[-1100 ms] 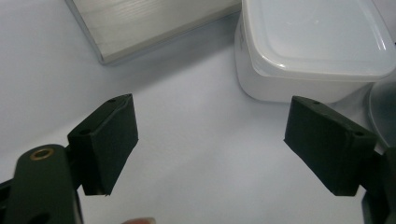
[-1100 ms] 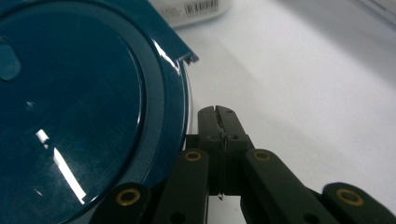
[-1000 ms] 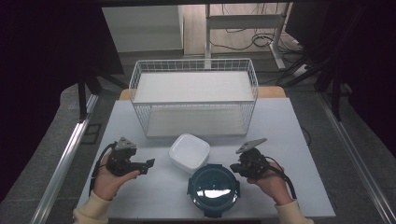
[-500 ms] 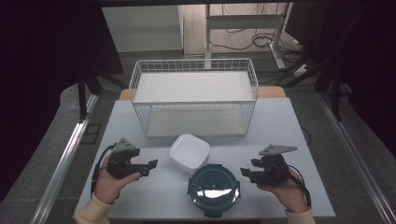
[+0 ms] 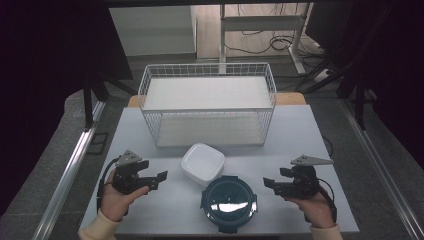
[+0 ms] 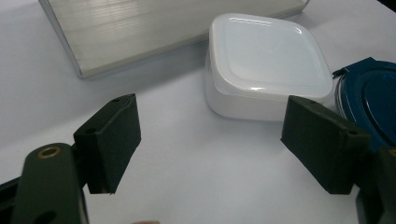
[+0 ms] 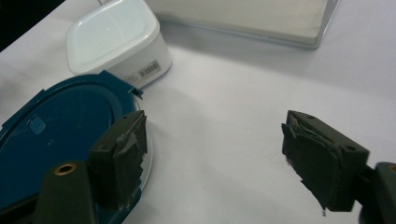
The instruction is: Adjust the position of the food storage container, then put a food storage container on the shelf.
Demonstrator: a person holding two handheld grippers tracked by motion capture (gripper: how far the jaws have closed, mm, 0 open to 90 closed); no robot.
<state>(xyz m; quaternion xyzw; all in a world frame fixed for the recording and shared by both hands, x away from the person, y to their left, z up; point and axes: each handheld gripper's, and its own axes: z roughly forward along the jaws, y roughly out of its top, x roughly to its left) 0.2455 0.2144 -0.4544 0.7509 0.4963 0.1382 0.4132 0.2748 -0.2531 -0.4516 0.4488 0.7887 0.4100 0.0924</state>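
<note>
Since a second ago, right gripper (image 5: pixel 274 185) drawn back to the right, off the round dark blue lidded container (image 5: pixel 229 202), jaws just opened wide with nothing between them. Container flat on the white table (image 5: pixel 300 130) near its front edge, touching the square white lidded box (image 5: pixel 202 163) behind it. Left gripper (image 5: pixel 157 179) at the left, jaws wide apart and empty.

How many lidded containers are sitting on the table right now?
2. A white square container sits just in front of the wire basket, and a round dark blue-lidded container sits at the near edge, touching or almost touching it. None seems hidden.
</note>
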